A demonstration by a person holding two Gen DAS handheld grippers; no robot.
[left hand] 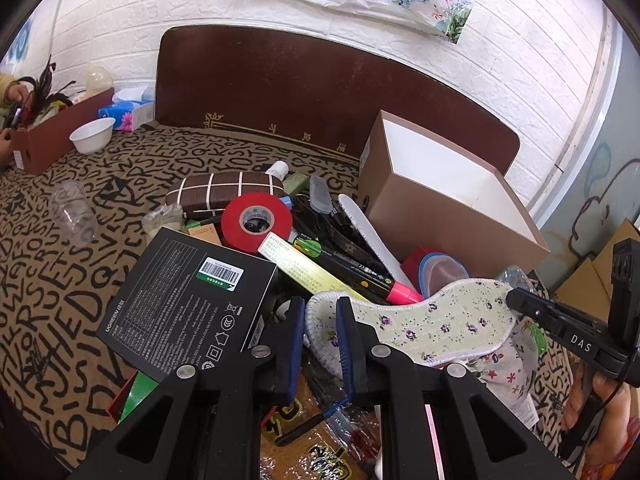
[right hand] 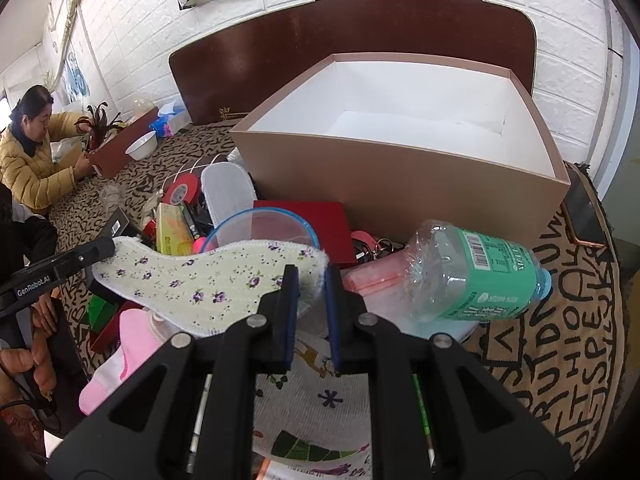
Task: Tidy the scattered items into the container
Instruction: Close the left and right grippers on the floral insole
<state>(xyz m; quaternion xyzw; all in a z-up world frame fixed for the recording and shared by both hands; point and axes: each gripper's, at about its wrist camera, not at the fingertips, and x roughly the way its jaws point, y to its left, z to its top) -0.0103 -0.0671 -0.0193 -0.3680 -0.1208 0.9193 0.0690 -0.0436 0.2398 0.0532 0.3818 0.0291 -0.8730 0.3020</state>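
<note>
While both ends of the floral insole (left hand: 436, 322) are pinched, it hangs across the clutter pile, spanning from one tool to the other. Left hand-held gripper (left hand: 318, 316): jaws closed on the insole's rounded end, blue pads pressing the stitched edge. Right hand-held gripper (right hand: 308, 284): jaws nearly shut on the opposite end, edge clamped between pads. In the left view the right tool's black tip meets the insole at its far right; in the right view the left tool's tip meets it at far left.

Container: open tan box (right hand: 400, 176) with white interior, straight ahead of the right hand-held gripper, ahead and right of the left one. Nothing visible inside.

Just right of the right hand-held gripper: clear bottle with green label (right hand: 480, 276), lying on its side. Beyond the left hand-held gripper: pink highlighter (left hand: 400, 292), red tape roll (left hand: 256, 220), white insole (left hand: 368, 232). Left of it: black carton (left hand: 188, 300). Everything sits on a bed with a letter-print cover (left hand: 60, 260).
</note>
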